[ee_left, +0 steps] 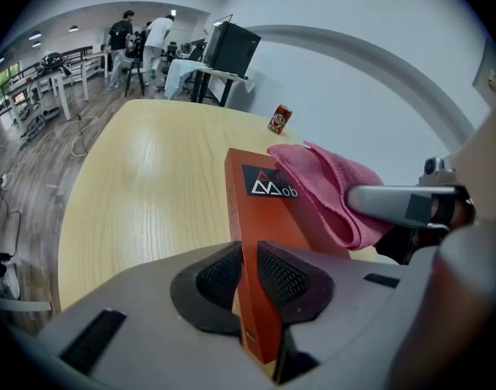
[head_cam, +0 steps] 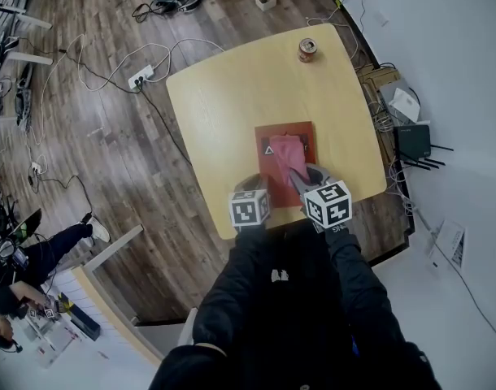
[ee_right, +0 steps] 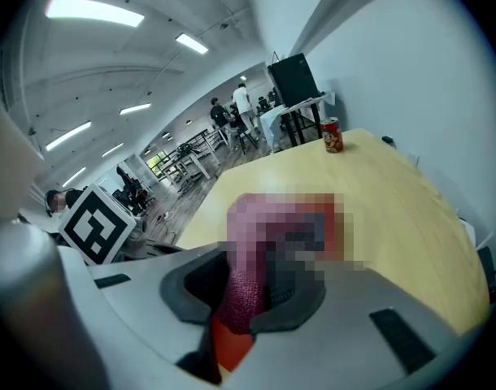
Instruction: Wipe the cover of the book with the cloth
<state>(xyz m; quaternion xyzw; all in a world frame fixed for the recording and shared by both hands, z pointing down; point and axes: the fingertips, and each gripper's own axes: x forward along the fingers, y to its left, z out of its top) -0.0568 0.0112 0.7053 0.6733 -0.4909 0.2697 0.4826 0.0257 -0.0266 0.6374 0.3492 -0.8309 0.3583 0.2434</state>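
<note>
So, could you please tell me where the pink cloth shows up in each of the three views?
Head view: the pink cloth lies on the red book, just right of centre.
Left gripper view: the cloth is right of centre, against the book's cover.
Right gripper view: bottom centre, pinched in the right gripper.
Shared landmark: the red can near the table's far edge.

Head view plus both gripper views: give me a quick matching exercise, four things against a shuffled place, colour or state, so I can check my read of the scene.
Things:
1. book
2. cloth
3. can
4. left hand-held gripper

Places and states:
A. stands alone near the far corner of the table
B. pink, pinched by the right hand-held gripper, draped on the cover
C. shut on the book's near edge
D. orange-red, white logo on its cover

Pairs: 1-D, 2-B, 3-A, 4-C.
</note>
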